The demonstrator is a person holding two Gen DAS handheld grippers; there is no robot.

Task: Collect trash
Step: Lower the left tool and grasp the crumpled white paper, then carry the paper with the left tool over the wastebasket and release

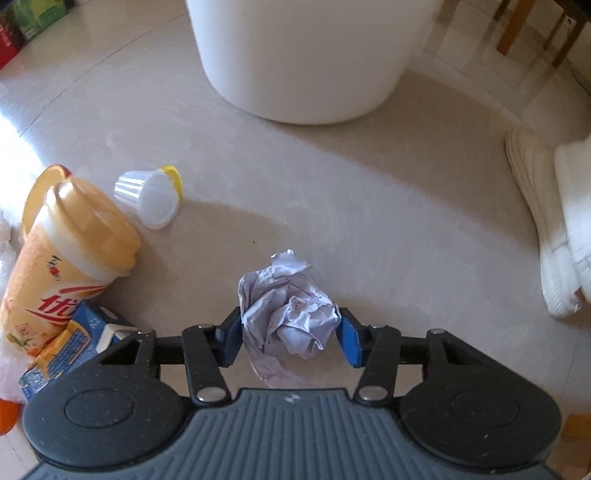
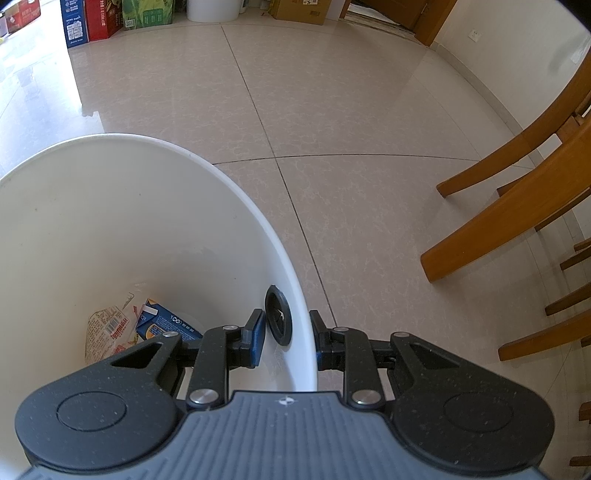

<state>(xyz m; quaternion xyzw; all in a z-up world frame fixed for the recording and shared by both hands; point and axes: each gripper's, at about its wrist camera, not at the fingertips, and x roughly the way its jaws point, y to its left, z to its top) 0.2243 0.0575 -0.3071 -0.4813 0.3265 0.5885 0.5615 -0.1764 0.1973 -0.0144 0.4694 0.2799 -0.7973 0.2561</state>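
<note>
My left gripper is shut on a crumpled white paper ball, held between its blue pads just above the tiled floor. The white trash bin stands ahead of it. On the floor to the left lie a yellow milk-tea cup, a small white cup with a yellow lid and a blue-and-yellow carton. My right gripper straddles the bin rim, one finger inside and one outside, shut on it. A blue carton and a printed wrapper lie at the bin's bottom.
A person's white shoe rests on the floor to the right of the paper ball. Wooden chair legs stand right of the bin. Coloured boxes line the far wall. A white plastic bag shows at the left edge.
</note>
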